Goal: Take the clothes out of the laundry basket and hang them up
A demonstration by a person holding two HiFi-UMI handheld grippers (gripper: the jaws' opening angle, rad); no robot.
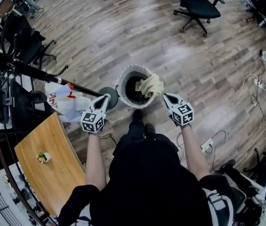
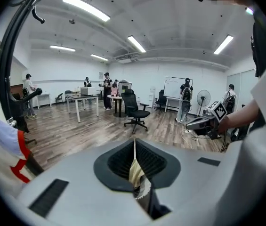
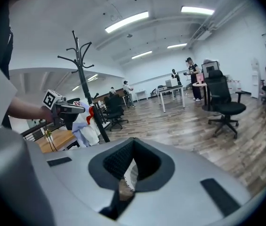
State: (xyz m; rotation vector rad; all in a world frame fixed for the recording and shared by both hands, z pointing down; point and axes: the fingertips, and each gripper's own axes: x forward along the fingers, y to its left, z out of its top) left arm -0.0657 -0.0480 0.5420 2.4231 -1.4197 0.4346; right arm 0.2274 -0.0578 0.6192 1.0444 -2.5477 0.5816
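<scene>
Lifting the yellow cloth: it lies bunched over the rim of the laundry basket on the right gripper's side, partly out; raise both hands together until its lower edge is free of the rim, then swing toward the coat stand
Left gripper: jaws together on a thin pale-yellow fold, plain in its own view; grip firmly, since so little fabric is caught that it could slip
Right gripper: jaws together just beside the cloth, a pale scrap nipped low between them; carry it level with the left so the cloth spreads rather than twists
Coat stand: at the person's left, with a white garment with red marks on it; aim for a bare upper hook
Hidden in the basket: its inside is dark; whether more clothes lie under the cloth I cannot tell
Hard to make out: the head view shows no fabric running to the left gripper; the scrap in the right jaws is blurred, so taking it for the same cloth is a judgement
</scene>
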